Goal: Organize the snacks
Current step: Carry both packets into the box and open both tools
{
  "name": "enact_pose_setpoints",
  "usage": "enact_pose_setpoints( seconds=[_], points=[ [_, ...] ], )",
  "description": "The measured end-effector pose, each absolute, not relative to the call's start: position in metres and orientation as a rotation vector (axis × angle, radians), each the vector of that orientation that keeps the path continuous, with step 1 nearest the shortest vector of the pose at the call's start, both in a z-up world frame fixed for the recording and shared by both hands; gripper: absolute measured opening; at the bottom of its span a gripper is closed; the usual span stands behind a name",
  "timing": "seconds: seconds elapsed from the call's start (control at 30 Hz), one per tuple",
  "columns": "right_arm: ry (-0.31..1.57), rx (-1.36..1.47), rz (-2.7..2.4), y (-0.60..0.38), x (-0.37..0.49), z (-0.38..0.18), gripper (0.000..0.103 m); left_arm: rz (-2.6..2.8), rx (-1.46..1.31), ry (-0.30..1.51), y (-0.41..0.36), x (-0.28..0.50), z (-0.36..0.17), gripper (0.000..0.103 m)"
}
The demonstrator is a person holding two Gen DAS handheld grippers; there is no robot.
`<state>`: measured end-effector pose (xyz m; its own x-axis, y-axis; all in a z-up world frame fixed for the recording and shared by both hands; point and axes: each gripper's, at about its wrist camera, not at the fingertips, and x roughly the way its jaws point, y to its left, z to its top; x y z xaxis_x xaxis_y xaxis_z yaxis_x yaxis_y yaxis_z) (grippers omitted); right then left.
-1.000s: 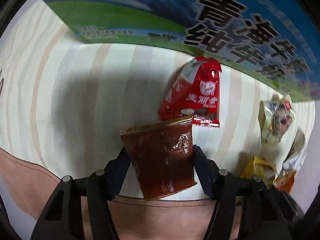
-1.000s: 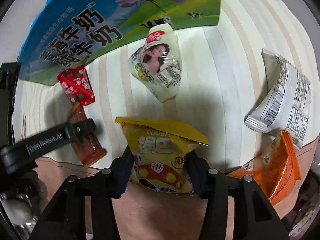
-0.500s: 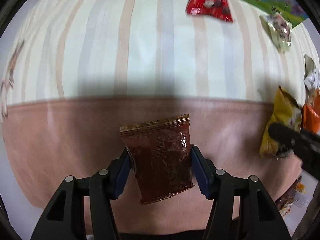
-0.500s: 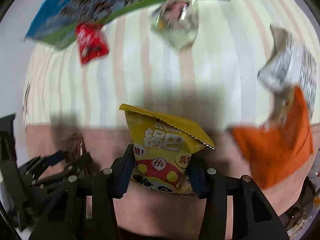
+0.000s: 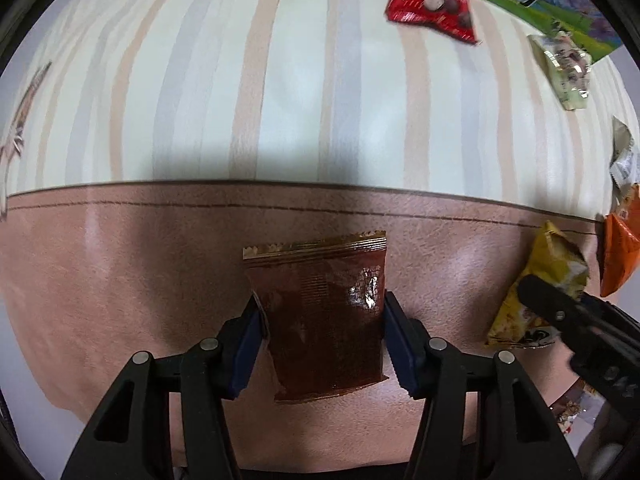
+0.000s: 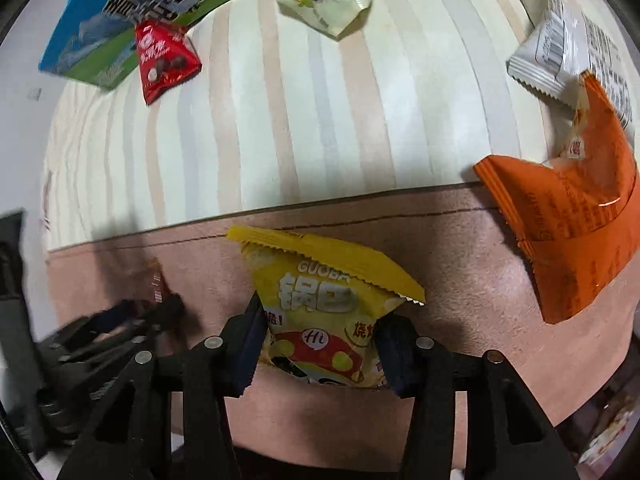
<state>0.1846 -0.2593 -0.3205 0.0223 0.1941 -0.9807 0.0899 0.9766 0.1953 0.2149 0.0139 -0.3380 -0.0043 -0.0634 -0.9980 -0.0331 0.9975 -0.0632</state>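
My left gripper (image 5: 322,320) points down over the pink border of the cloth. A flat brown snack packet (image 5: 320,300) stands between its blue pads, which press its sides while the jaws are closing. In the right wrist view, my right gripper (image 6: 320,336) is shut on a yellow snack packet (image 6: 324,304), also above the pink border. The two grippers are side by side. The yellow packet (image 5: 540,280) shows at the right edge of the left wrist view, and the brown packet (image 6: 156,280) at the left of the right wrist view.
On the striped cloth (image 6: 280,120) lie a red packet (image 6: 164,60), a pale green packet (image 6: 324,0), a white packet (image 6: 560,52) and an orange packet (image 6: 572,232). A blue and green milk box (image 6: 120,12) lies at the far edge.
Both grippers have carried their packets from the striped area back over the pink border. The loose packets and the box now lie farther away.
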Motion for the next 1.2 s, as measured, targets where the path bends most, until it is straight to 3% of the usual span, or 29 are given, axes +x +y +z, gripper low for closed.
enact_pose_setpoints(
  seconds=[0.13,0.33,0.5,0.63,0.87,1.2],
  points=[
    [1.528,0.283,0.12,-0.26,0.181,-0.305,0.046,-0.056,-0.09,1.524,0.012,0.218,-0.314,0.053],
    [1.407,0.358,0.215,-0.274,0.201,-0.233,0.046,-0.184,-0.178,1.418,-0.004,0.252,-0.231,0.053],
    [1.229,0.33,0.246,-0.293,0.249,-0.14,0.046,-0.29,-0.275,1.331,-0.027,0.326,-0.157,0.053],
    [1.162,0.263,0.213,-0.292,0.308,-0.099,0.046,-0.317,-0.257,1.304,-0.048,0.39,-0.127,0.054],
    [1.232,0.21,0.192,-0.295,0.414,-0.106,0.046,-0.324,-0.254,1.449,-0.065,0.484,-0.155,0.054],
    [1.416,0.158,0.2,-0.297,0.474,-0.158,0.048,-0.321,-0.235,1.645,-0.08,0.524,-0.221,0.056]
  ],
)
